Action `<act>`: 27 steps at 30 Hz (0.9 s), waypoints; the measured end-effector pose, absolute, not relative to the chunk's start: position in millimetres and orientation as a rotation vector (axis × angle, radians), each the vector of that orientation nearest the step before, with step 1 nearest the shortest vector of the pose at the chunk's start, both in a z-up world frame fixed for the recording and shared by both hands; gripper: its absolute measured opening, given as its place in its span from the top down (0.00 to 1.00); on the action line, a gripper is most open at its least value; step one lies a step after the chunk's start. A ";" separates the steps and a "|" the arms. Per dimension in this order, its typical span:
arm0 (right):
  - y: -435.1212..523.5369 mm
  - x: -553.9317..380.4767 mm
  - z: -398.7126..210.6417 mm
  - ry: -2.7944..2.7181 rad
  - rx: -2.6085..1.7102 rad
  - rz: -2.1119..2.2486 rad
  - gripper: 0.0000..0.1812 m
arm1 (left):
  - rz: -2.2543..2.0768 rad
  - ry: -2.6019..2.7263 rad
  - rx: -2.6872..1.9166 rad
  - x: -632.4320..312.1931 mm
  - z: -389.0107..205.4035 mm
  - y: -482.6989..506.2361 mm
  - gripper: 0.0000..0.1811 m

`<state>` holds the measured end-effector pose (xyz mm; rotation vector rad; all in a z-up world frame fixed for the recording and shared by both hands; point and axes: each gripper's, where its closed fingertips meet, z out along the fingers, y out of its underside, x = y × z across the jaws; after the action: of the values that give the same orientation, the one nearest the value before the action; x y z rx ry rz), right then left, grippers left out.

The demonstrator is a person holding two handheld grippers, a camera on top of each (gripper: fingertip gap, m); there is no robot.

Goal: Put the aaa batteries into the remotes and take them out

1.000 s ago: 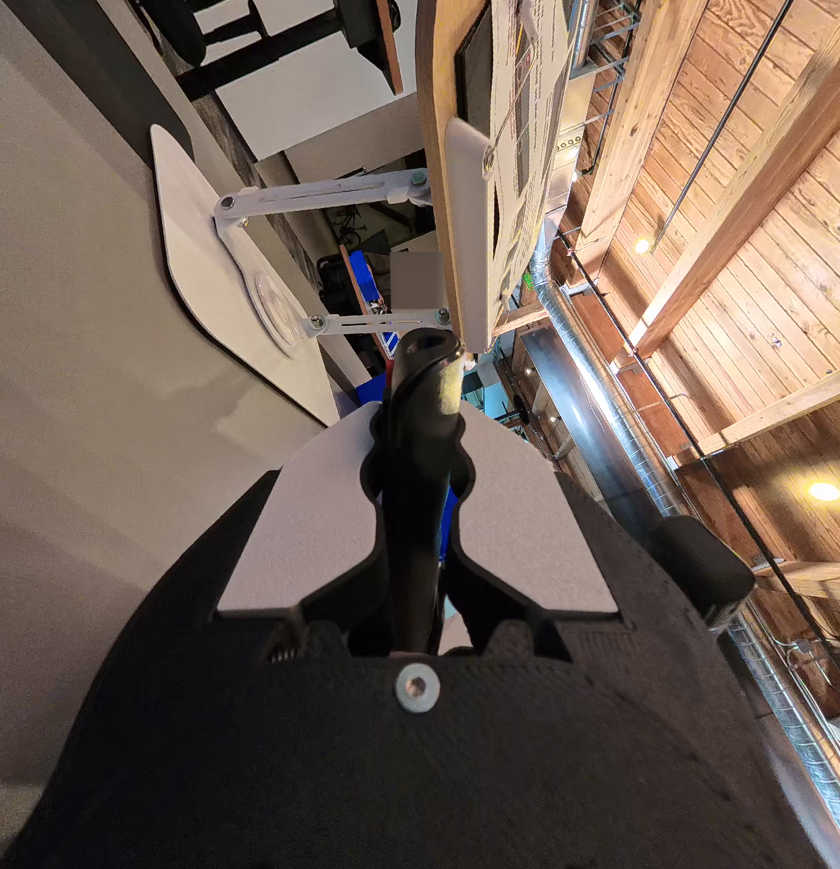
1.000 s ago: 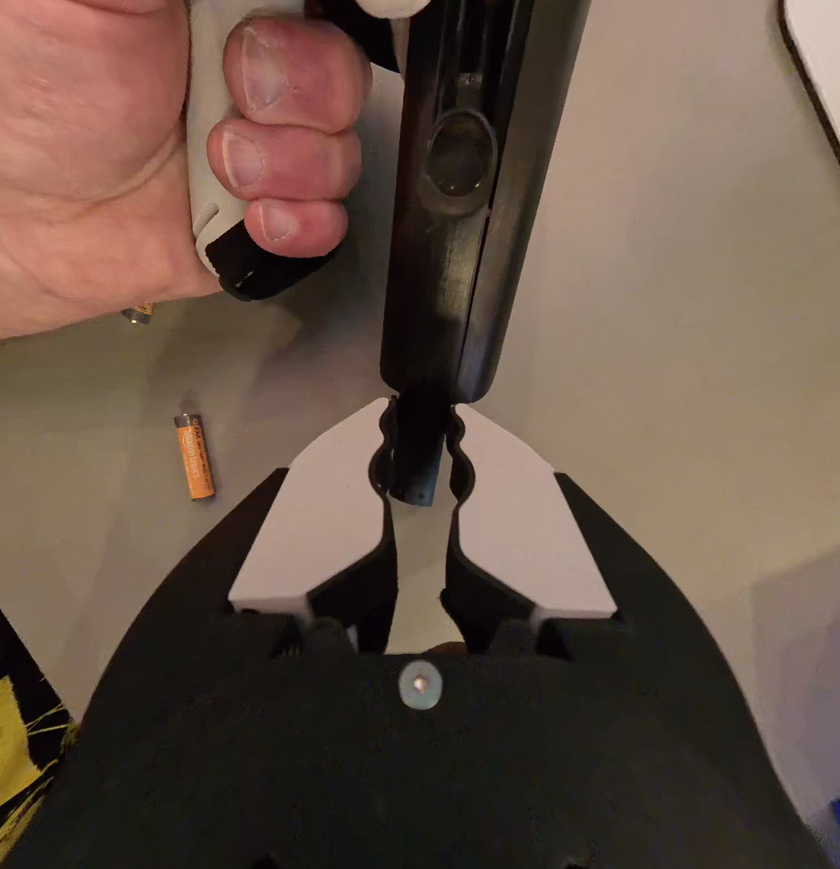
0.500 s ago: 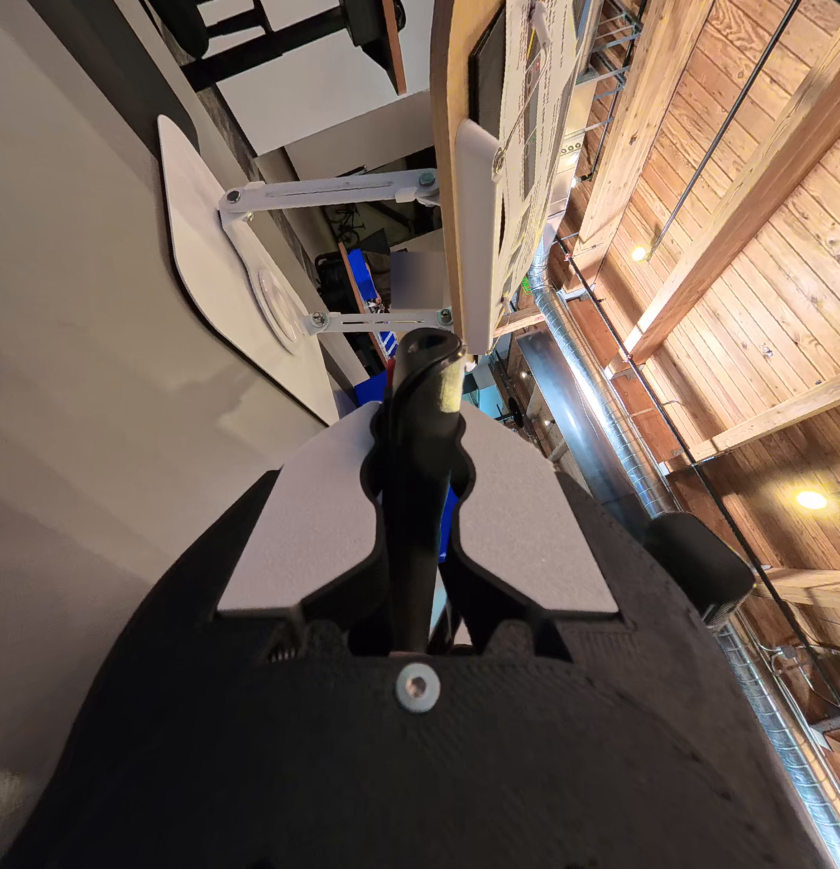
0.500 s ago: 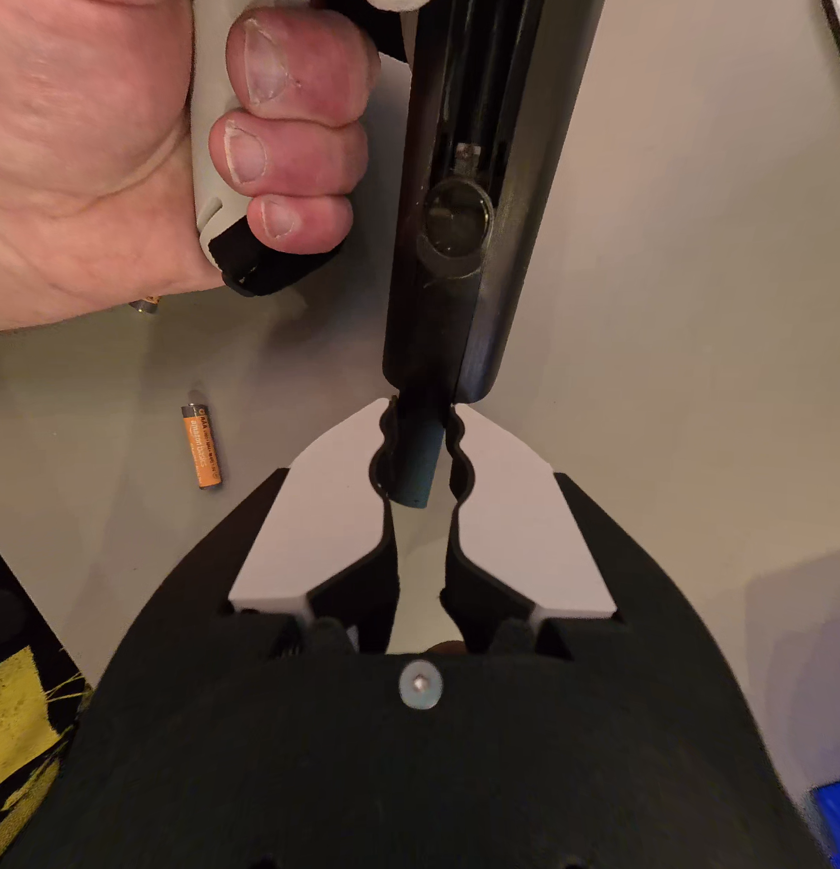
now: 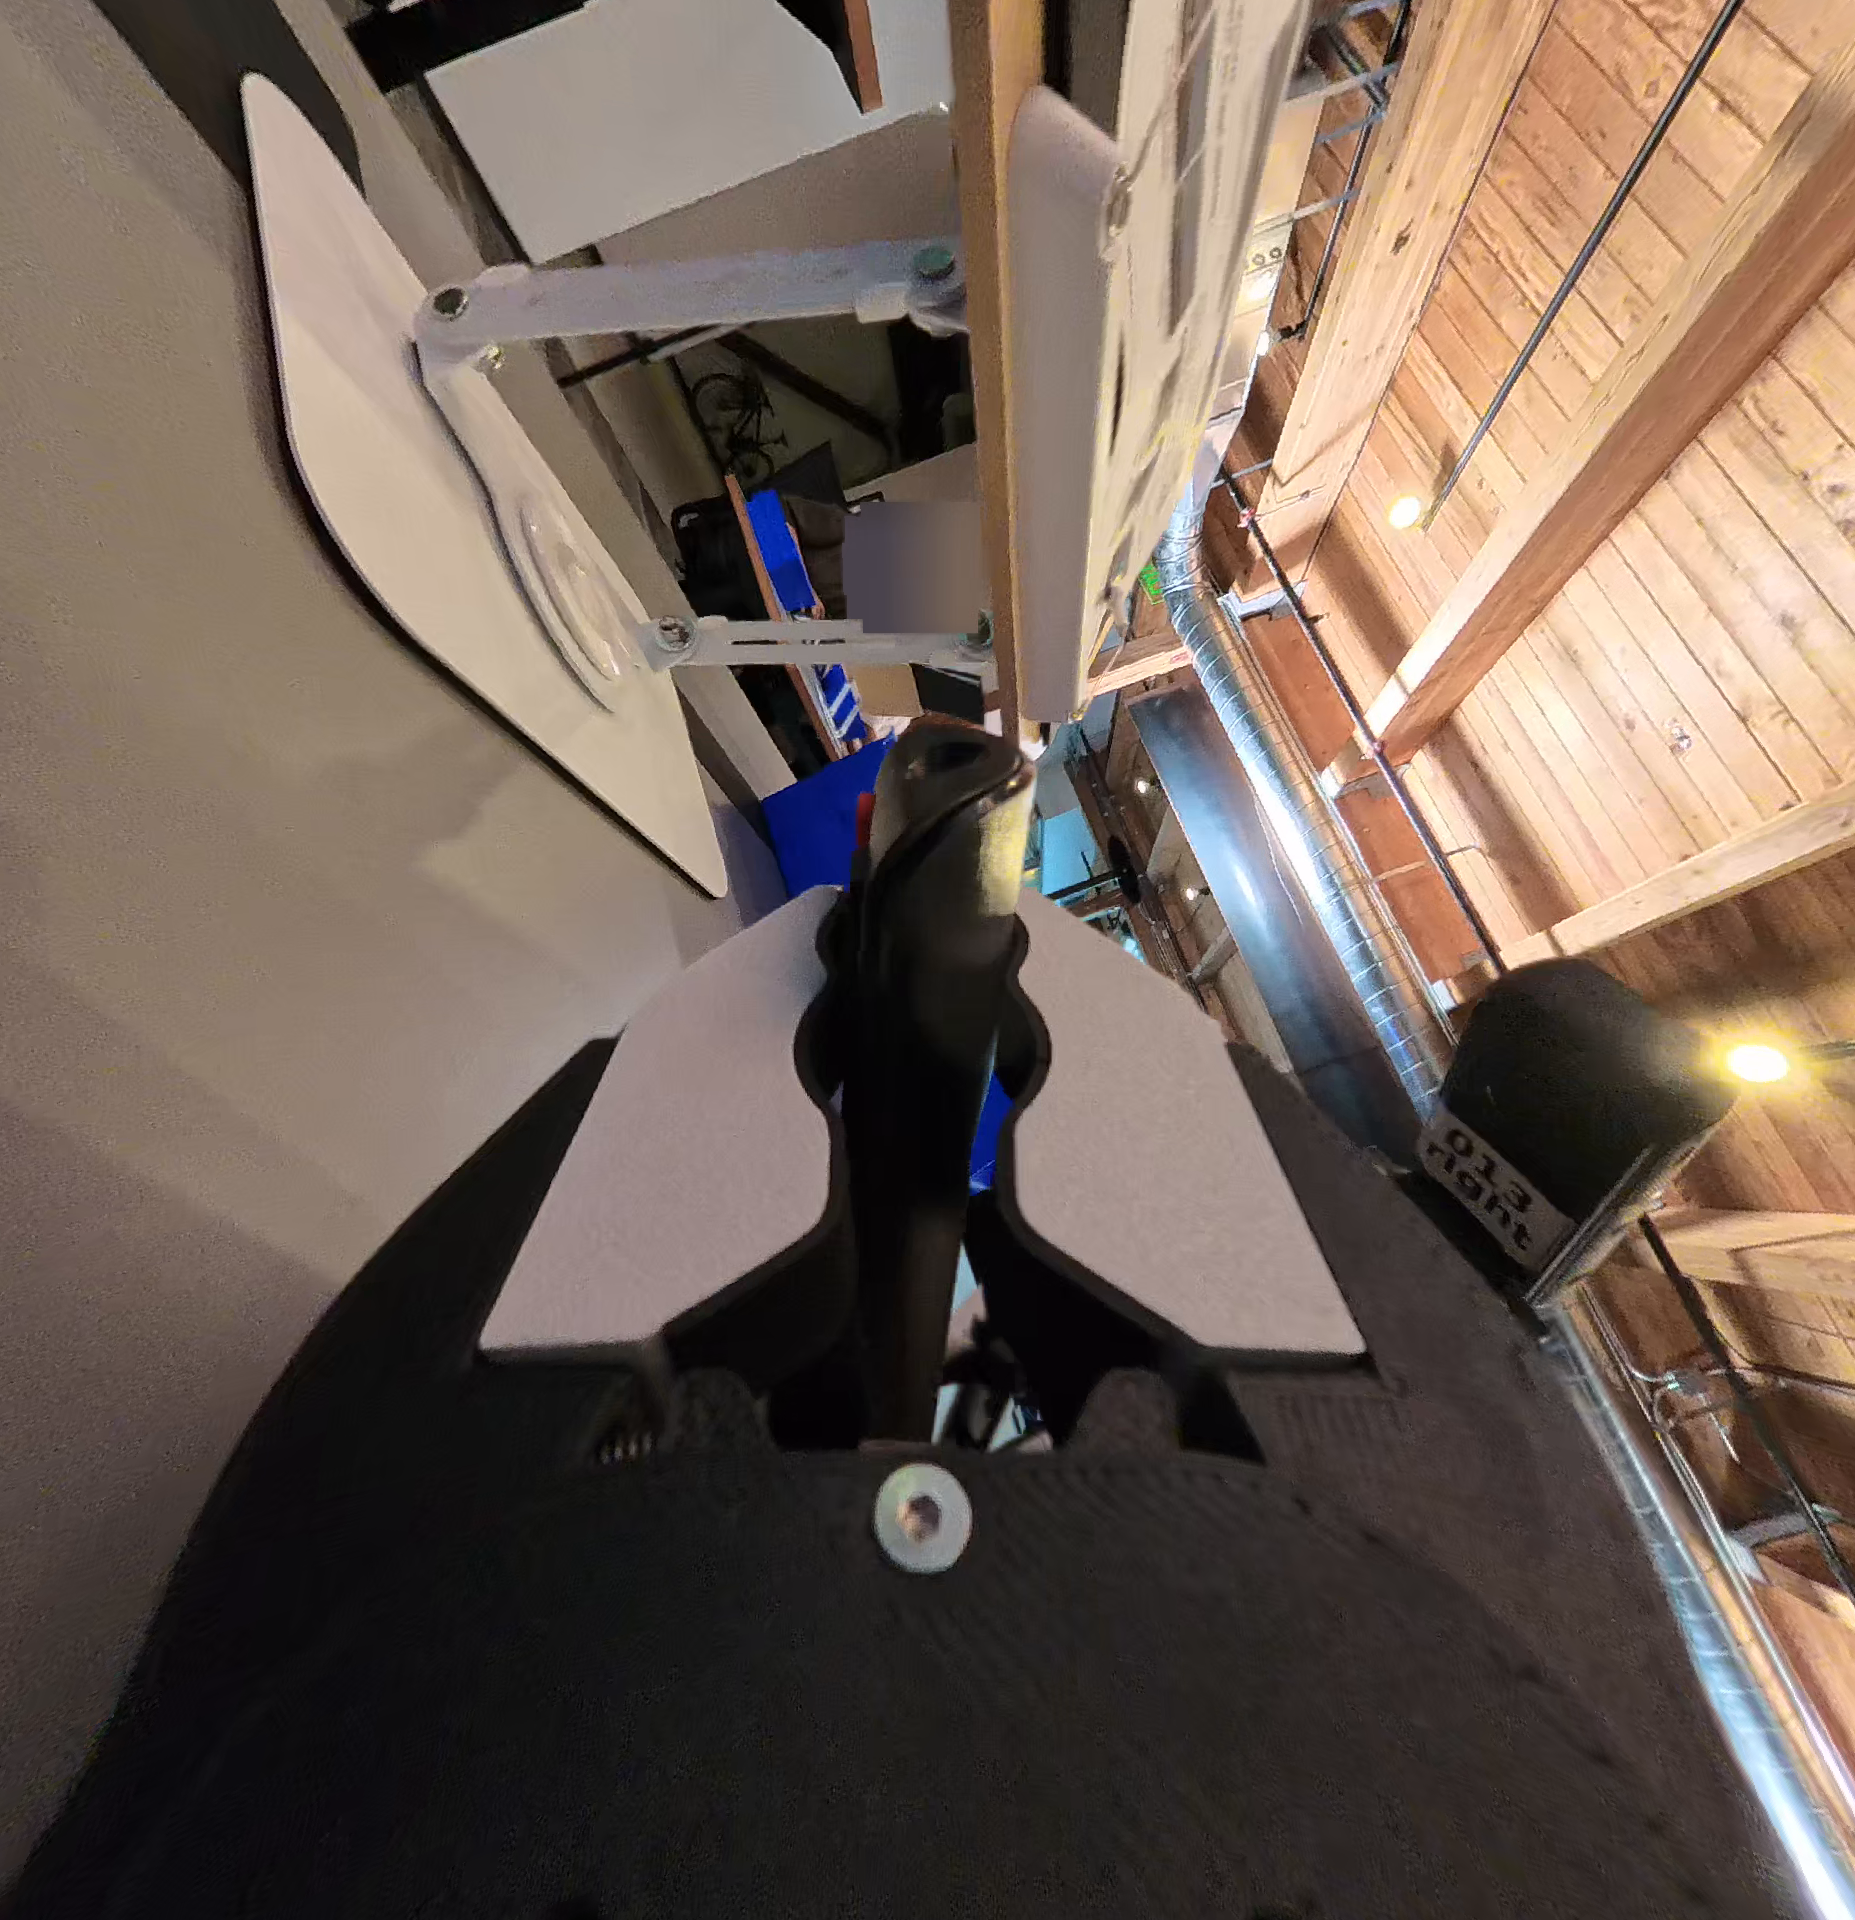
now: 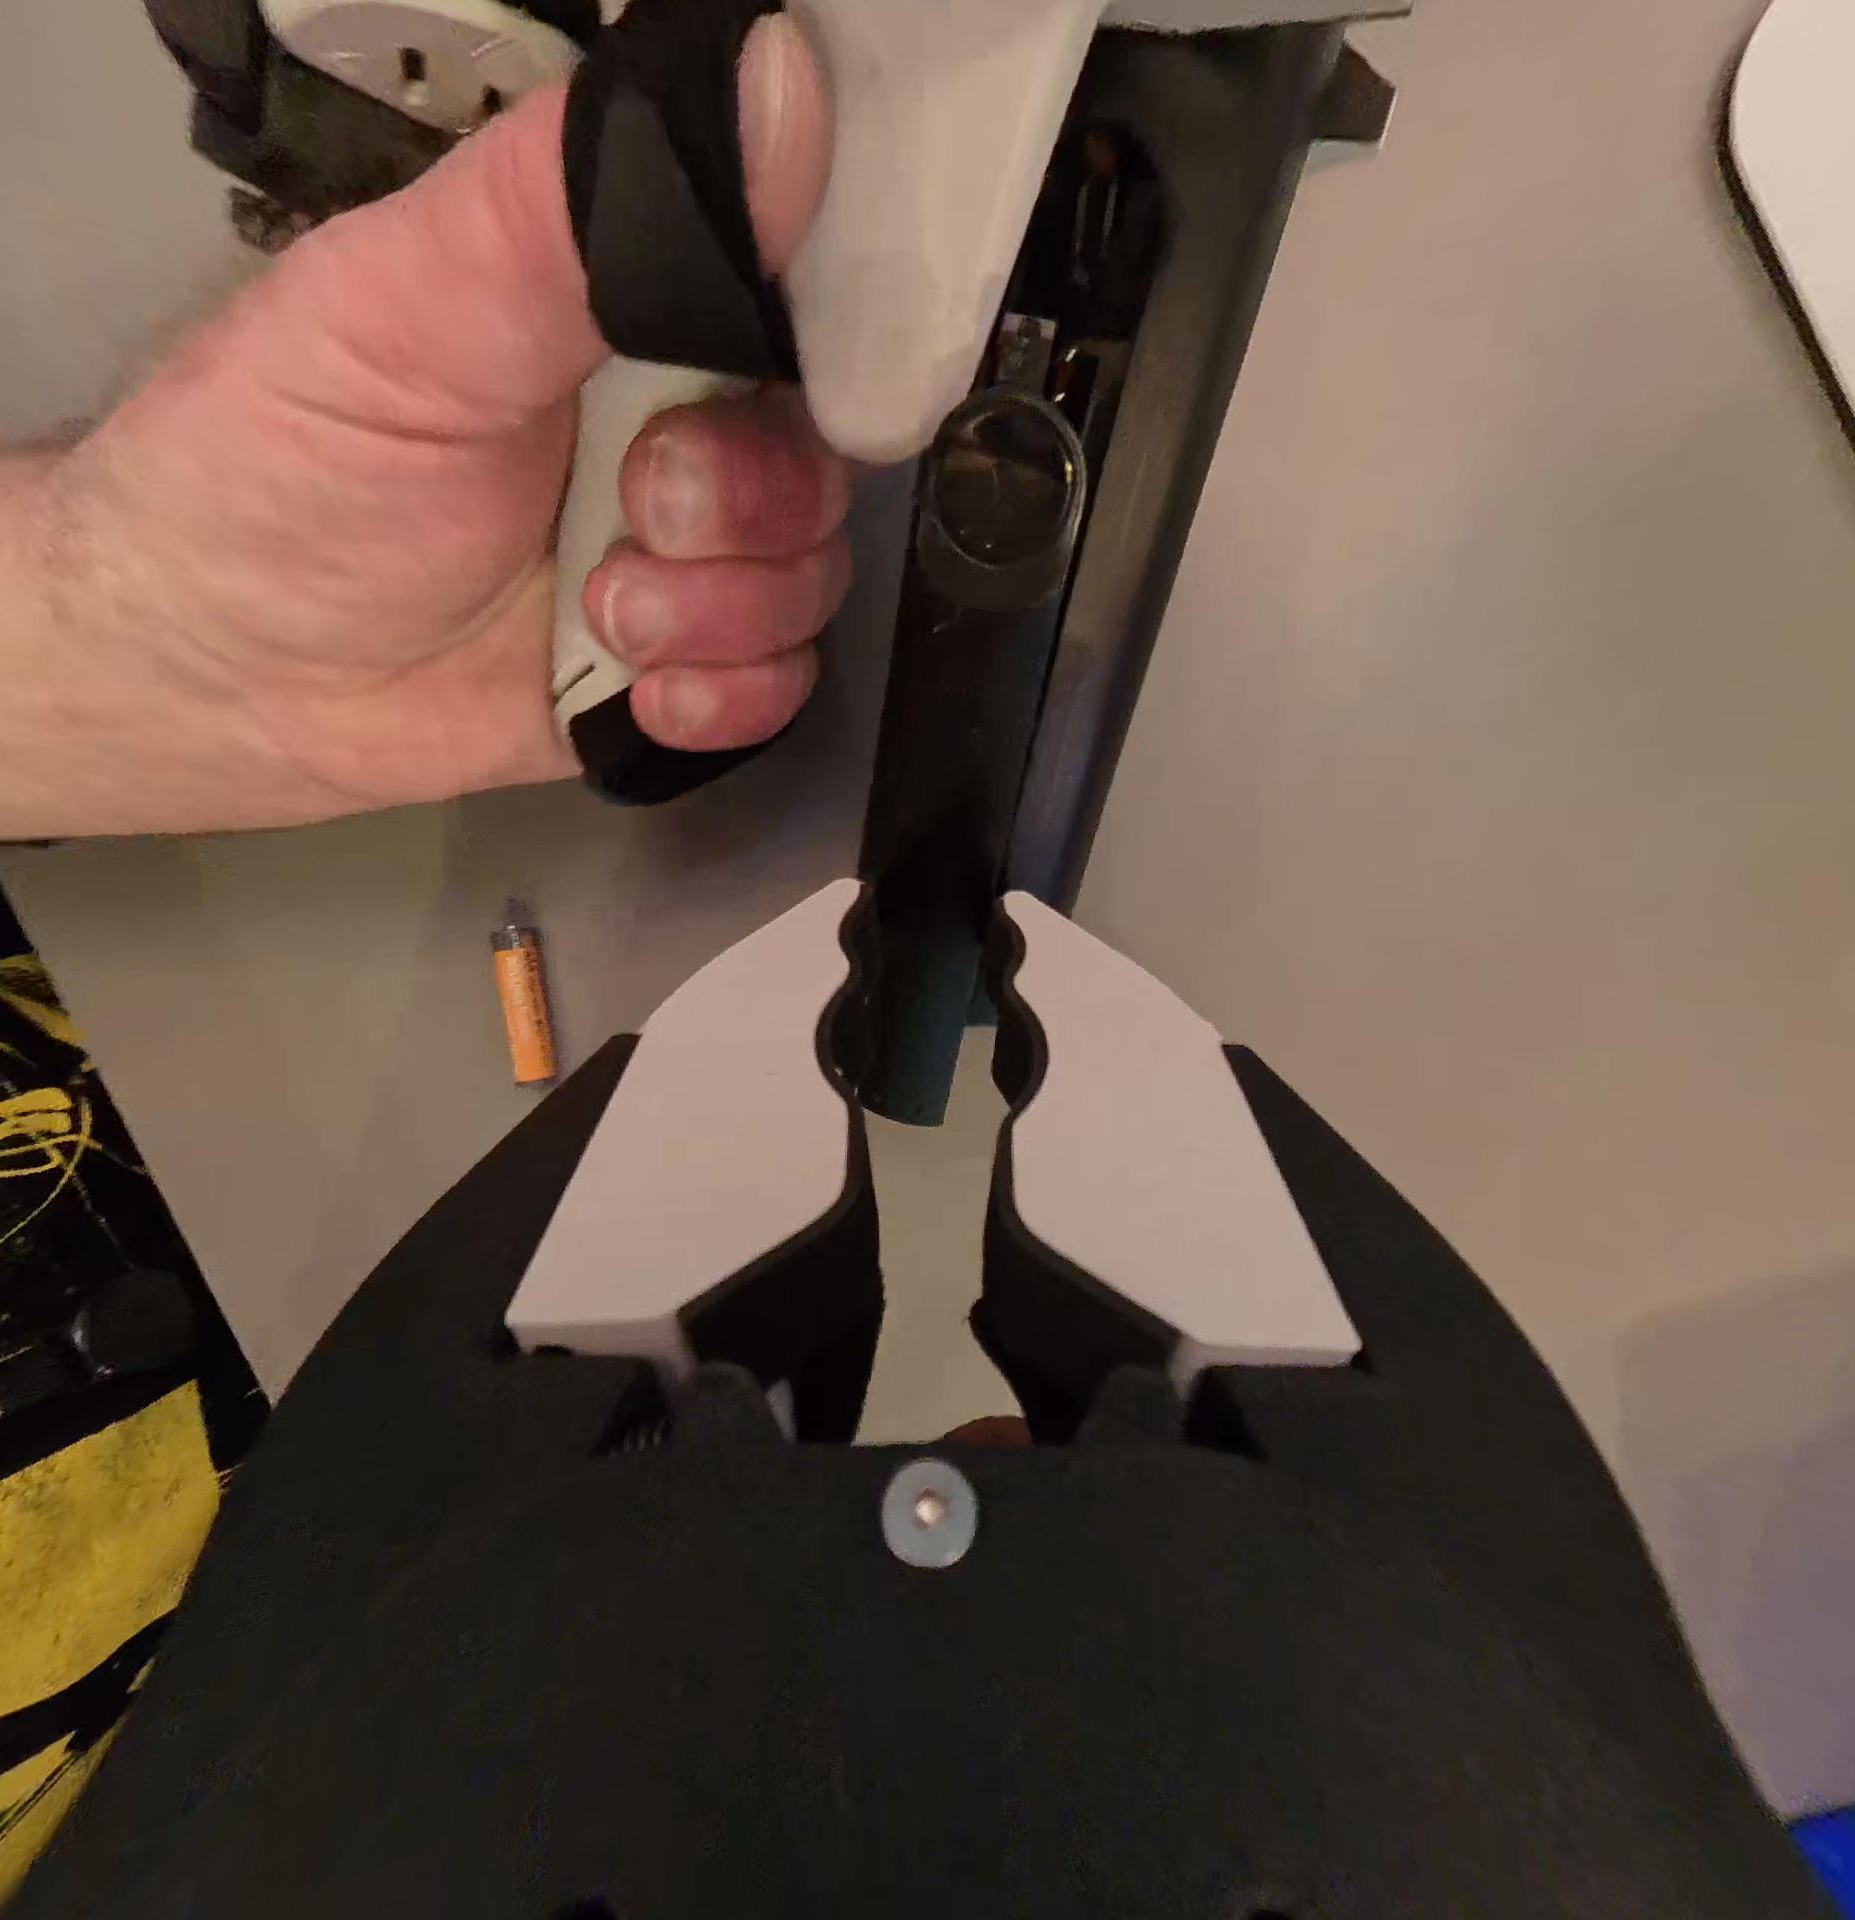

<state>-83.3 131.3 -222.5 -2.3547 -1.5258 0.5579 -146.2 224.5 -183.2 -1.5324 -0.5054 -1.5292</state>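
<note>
My left gripper (image 5: 923, 935) is shut on a black remote (image 5: 933, 1039) and holds it in the air above the grey table (image 5: 123, 831). In the right wrist view the remote (image 6: 1120, 644) hangs from the left gripper, which a hand (image 6: 279, 582) holds. My right gripper (image 6: 928, 935) is shut on the lower end of the remote's dark back cover (image 6: 954, 831), which has a round dimple. The open battery bay (image 6: 1068, 353) shows above the cover. An orange AAA battery (image 6: 525, 1006) lies on the table left of my right fingers.
A white stand base (image 5: 403, 468) with arms carries a wooden board (image 5: 980, 416) at the table's far side; its edge also shows in the right wrist view (image 6: 1816, 229). A yellow-and-black object (image 6: 61, 1455) lies at the left. A blue item (image 6: 1848, 1860) sits at the bottom right. My right fingertips sit around 12 cm from my left ones. To the orange AAA battery (image 6: 525, 1006): right tips about 12 cm, left tips about 25 cm.
The hand with the left gripper has come lower and closer in the right wrist view, now covering part of the remote. The left wrist view has drawn nearer the white stand.
</note>
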 end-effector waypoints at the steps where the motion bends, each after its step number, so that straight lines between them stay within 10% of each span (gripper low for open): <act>1: 134.7 -83.3 -225.6 -1.536 -2.377 0.510 0.90 | -1.521 -0.511 -1.537 -145.5 -184.6 224.5 0.86; 27: 141.6 -91.4 -233.5 -1.646 -2.653 0.278 0.90 | -1.444 -0.581 -1.551 -154.3 -193.0 228.2 0.86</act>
<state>-91.4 141.6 -233.5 -2.6526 -1.6456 0.2778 -154.3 228.2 -193.0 -1.5509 -0.5806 -1.4440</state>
